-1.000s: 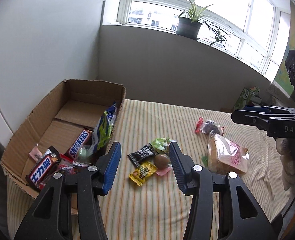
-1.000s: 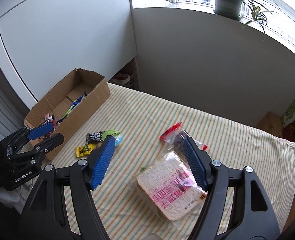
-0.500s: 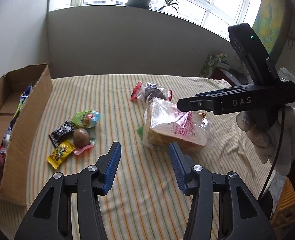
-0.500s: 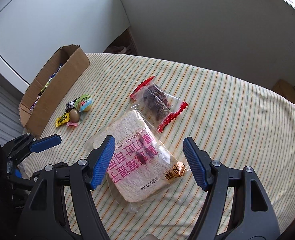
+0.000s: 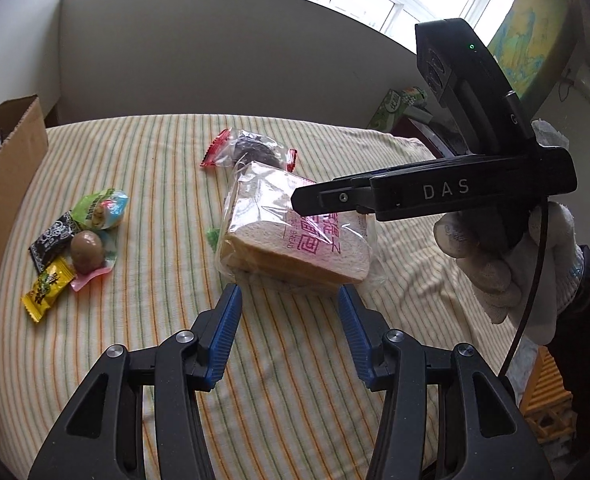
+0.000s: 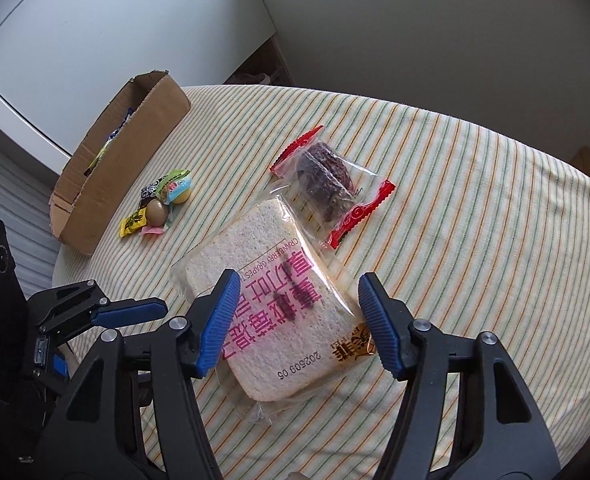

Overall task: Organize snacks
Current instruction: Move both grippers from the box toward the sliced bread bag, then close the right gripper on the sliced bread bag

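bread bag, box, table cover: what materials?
Bread bag: thin clear plastic film, glossy; glare, creases, slices visible through it.
Box: brown corrugated cardboard, matte; raw torn-looking edges.
Table cover: likely woven cloth, matte; striped, wrinkles near its edge.

left tongs (image 5: 289, 334): jaws spread wide, nothing between them, pointing forward and low
right tongs (image 6: 297, 322): wide open too, angled down
right hand (image 5: 507, 256): white glove, wrapped round the handle
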Demonstrator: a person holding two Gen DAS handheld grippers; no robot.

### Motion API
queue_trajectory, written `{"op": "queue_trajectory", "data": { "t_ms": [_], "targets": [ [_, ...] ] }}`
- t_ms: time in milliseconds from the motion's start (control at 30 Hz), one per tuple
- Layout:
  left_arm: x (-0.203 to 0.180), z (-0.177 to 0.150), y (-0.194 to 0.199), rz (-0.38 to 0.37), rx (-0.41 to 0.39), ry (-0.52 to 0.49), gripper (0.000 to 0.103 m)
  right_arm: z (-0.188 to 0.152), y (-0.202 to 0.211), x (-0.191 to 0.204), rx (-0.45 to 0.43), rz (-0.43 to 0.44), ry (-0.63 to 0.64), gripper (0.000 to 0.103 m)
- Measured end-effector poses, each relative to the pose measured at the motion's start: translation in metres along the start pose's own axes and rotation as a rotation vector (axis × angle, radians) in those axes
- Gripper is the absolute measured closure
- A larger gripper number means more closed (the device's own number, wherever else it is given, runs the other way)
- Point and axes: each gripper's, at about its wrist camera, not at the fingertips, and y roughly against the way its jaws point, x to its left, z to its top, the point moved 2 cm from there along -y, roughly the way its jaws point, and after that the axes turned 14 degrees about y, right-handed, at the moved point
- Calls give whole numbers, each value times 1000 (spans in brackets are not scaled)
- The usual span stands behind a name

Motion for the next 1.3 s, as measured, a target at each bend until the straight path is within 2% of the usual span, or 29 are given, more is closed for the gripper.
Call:
{"op": "queue_trajectory", "data": {
  "t_ms": [200,300,367,467,633,767,867,1067,1200,1267,1300],
  "targets": [
    [5,-2,-2,-15,14,22,54,-11,0,8,23,90,-34,50],
    [9,-1,2,-25,13,33,54,-15,-1,17,45,107,0,57],
    [12,-2,5,-17,11,31,54,-15,-2,20,48,69,38,58],
    [17,-1,4,-5,7,49,54,-13,-5,11,41,81,10,58],
    [20,-1,0,5,10,51,54,-14,-10,3,28,137,-26,57],
    [22,0,-2,-20,24,68,54,-18,-9,3,11,183,-51,58],
    [17,-2,-1,-29,24,51,61,-18,-6,11,7,150,-47,58],
    [15,-3,4,-8,-12,35,64,-15,-5,30,27,85,-29,61],
    [18,-2,10,-10,-26,34,64,-15,-8,43,52,62,2,61],
    [27,-4,6,17,-17,66,62,-17,-10,48,67,50,20,61],
    [33,-4,5,3,-9,94,60,-18,-10,49,65,46,23,61]
  ]
}}
